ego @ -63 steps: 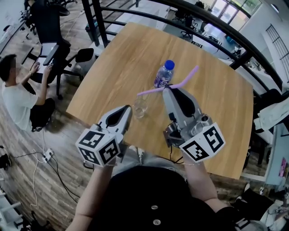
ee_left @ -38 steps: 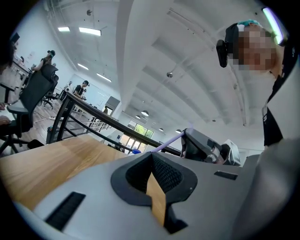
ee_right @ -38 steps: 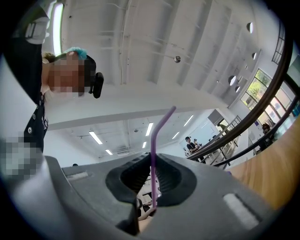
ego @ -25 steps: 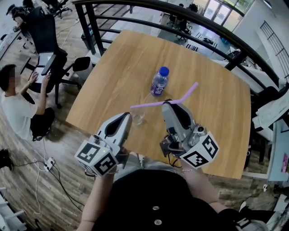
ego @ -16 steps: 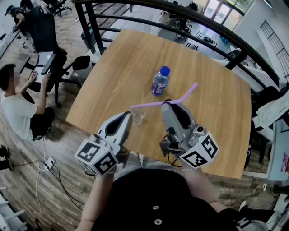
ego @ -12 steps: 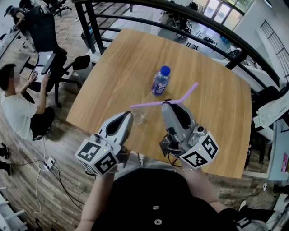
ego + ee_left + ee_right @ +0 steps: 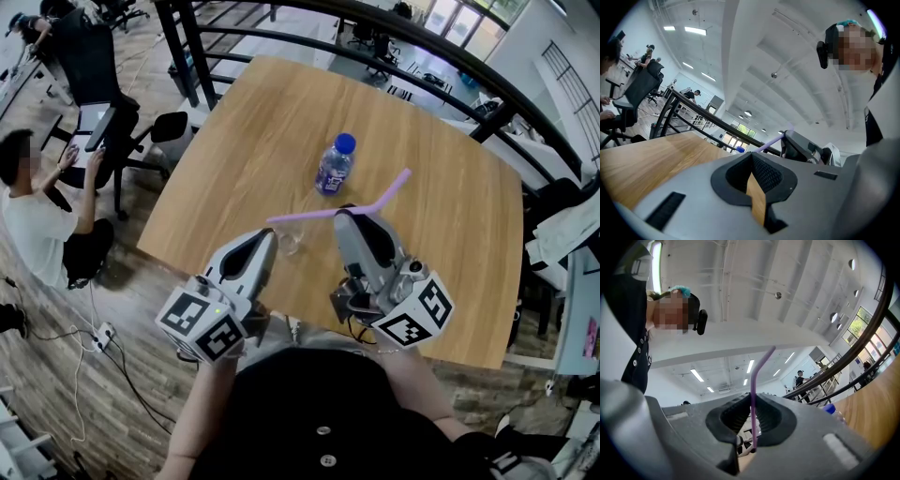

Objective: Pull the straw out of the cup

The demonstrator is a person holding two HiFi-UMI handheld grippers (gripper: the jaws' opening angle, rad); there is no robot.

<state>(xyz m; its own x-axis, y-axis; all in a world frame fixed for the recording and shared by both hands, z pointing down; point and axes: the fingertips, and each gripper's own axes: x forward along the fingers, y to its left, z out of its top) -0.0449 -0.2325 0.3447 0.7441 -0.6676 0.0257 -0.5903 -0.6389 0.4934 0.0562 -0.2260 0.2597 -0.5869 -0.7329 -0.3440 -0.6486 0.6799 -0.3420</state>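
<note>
Straw (image 7: 323,215) slightly leftward, outside cup (image 7: 291,244)

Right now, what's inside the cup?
The cup looks empty. The straw is out of it, clamped in the right gripper. The left gripper covers the cup's near side, so its bottom can't be checked.

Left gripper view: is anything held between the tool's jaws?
No, the left tool has its jaws together at the tips, and only the wooden table shows through the narrow slit behind them.
</note>
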